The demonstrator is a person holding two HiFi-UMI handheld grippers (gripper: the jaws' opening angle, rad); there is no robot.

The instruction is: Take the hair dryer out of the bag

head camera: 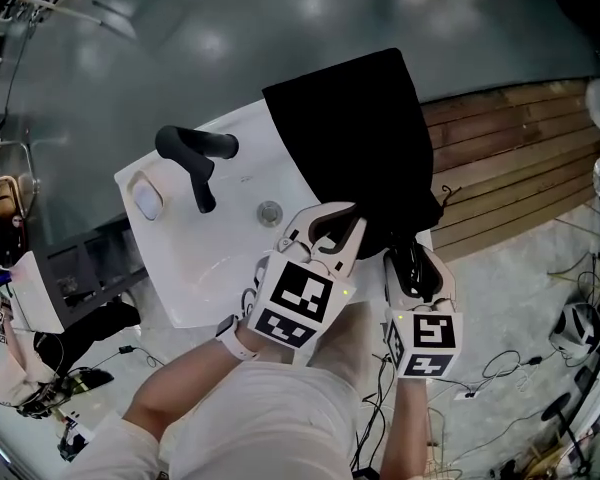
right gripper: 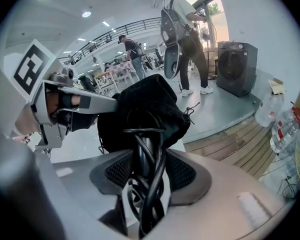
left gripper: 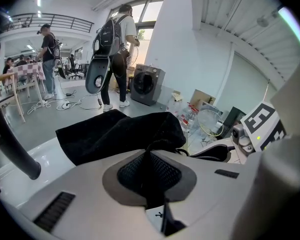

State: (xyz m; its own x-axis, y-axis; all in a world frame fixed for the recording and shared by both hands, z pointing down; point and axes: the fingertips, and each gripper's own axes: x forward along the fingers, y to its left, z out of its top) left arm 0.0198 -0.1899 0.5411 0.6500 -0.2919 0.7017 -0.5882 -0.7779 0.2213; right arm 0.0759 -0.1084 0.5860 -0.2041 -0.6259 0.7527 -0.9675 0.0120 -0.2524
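Observation:
A black cloth bag (head camera: 350,138) lies across the right part of a white washbasin (head camera: 195,258). My left gripper (head camera: 335,230) is shut on the bag's near edge, with a fold of black fabric (left gripper: 151,156) pinched between its pads. Right beside it, my right gripper (head camera: 412,263) is shut on the hair dryer's black handle (right gripper: 147,169), which has its cord wound around it. The handle sticks out of the bag's mouth (right gripper: 145,109). The rest of the dryer is hidden inside the bag. In the right gripper view the left gripper (right gripper: 107,101) shows at the bag's left.
A black tap (head camera: 195,158) and a drain (head camera: 269,211) are in the basin, left of the bag. Wooden decking (head camera: 510,158) runs to the right. Cables and gear lie on the floor. People stand far off by a washing machine (left gripper: 146,84).

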